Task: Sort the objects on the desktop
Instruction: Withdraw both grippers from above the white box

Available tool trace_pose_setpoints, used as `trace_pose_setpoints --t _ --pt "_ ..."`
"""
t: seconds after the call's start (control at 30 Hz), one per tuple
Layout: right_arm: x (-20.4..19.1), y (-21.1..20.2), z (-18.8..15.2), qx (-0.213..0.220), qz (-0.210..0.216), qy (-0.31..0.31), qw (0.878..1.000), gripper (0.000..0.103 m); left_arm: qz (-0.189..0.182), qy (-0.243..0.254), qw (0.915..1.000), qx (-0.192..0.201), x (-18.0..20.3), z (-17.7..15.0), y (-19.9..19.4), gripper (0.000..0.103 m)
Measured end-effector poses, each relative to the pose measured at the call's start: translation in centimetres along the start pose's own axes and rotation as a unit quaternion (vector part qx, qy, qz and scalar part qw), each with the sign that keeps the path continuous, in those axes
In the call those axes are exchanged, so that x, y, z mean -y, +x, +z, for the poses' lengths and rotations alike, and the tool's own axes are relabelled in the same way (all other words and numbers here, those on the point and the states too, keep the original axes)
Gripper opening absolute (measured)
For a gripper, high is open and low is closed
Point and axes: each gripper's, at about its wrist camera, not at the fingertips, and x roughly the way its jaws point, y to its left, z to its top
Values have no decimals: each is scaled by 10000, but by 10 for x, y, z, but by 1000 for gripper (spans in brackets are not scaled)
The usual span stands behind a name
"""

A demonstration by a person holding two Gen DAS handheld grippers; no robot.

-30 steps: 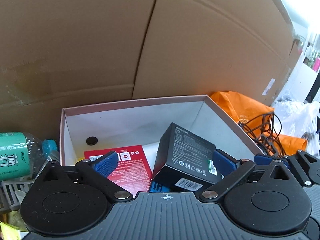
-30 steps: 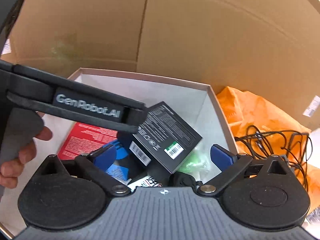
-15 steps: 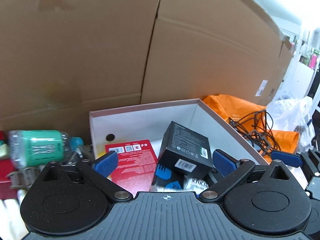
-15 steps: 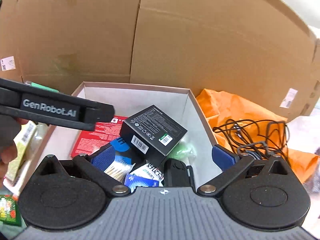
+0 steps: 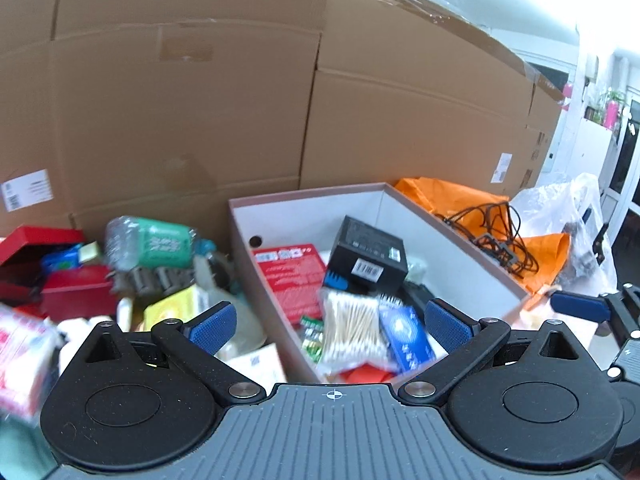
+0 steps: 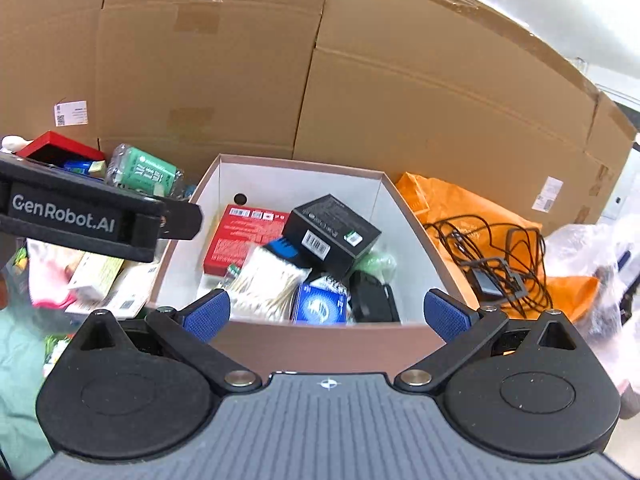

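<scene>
- Your left gripper is held above the near corner of the white box; its blue fingers are spread wide with nothing between them.
- Your right gripper hangs before the box's near brown wall; its fingers are likewise wide apart and empty.
- From the right wrist view, the black body of your left gripper, lettered "GenRobot.AI", crosses the left side, beside the box's left wall.
- Inside the box: a black carton lies tilted near the middle, resting on other items; a flat red packet lies to its left, against the left wall.
- In front of the carton lie a clear bag of cotton swabs and, just to its right, a blue packet; a dark object lies next to the packet, and something pale green sits behind it.
- Left of the box, outside it: a plastic bottle with a green label lying on its side, an open red case, and mixed small packages, blurred.
- Right of the box: an orange bag with a tangle of black cable on it, then a clear plastic bag.
- Behind everything stand large cardboard cartons.
</scene>
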Motion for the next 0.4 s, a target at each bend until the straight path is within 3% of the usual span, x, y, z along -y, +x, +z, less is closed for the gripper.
trace_pose_setpoints --t 0.4 --pt "-21 -22 -32 -282 -270 158 9991 103 -79 229 9997 -40 2 -41 -33 103"
